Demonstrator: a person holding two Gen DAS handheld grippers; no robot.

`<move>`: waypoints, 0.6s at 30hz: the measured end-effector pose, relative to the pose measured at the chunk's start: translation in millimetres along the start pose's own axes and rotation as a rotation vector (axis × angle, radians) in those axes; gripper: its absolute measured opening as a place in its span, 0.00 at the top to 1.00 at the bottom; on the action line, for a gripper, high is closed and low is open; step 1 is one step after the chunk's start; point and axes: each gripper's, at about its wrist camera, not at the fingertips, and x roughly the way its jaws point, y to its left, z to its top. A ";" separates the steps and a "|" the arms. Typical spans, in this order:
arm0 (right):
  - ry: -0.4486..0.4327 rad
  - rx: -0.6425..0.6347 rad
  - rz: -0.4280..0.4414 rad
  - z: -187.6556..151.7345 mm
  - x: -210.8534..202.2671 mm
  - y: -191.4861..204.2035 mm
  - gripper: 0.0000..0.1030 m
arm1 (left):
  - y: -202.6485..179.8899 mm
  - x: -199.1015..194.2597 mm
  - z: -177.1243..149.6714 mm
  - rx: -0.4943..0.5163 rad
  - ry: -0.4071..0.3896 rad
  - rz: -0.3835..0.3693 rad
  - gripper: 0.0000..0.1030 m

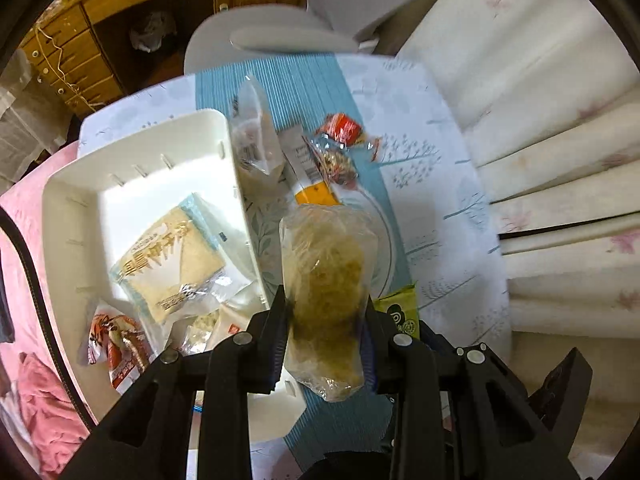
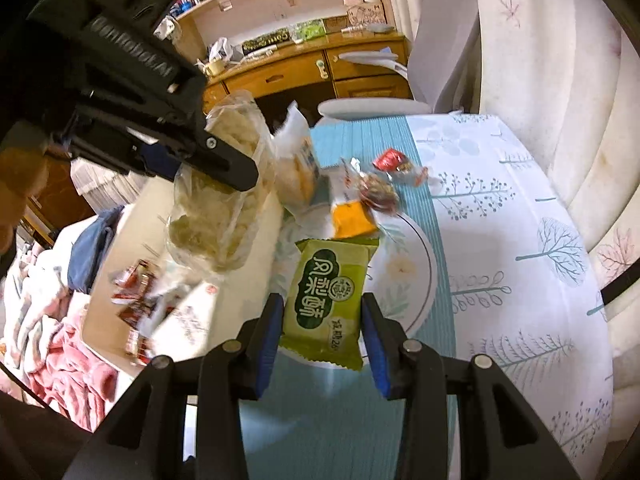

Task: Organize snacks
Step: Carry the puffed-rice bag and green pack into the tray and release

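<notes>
Leftmost, the white bin (image 1: pixel 136 184) sits just left of the left gripper (image 1: pixel 326 312), which pinches a clear bag of pale crisps (image 1: pixel 326 280), long axis running away from the jaws. Further right, the right gripper (image 2: pixel 322 328) clamps a green pastry packet (image 2: pixel 330 292) lengthwise above the plate (image 2: pixel 416 280); the left hand looks nearer the bin.
</notes>
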 end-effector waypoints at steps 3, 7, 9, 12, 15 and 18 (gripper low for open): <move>-0.027 -0.023 -0.005 0.4 -12.8 16.1 0.62 | 7.5 -12.2 -18.1 -0.011 -0.058 -0.031 0.72; -0.051 -0.051 0.006 0.5 -23.7 40.5 0.62 | 30.8 -30.8 -45.0 -0.047 -0.120 -0.064 0.72; -0.060 -0.065 0.013 -0.5 -27.2 53.0 0.62 | 45.1 -38.8 -58.6 -0.062 -0.152 -0.076 0.72; -0.068 -0.083 0.029 -4.0 -30.9 72.7 0.62 | 66.6 -47.0 -78.6 -0.090 -0.184 -0.097 0.72; -0.068 -0.105 0.039 -9.3 -33.2 92.0 0.62 | 88.2 -55.0 -96.4 -0.117 -0.206 -0.111 0.72; -0.068 -0.127 0.048 -13.4 -33.8 109.5 0.62 | 106.2 -61.0 -110.7 -0.135 -0.234 -0.113 0.72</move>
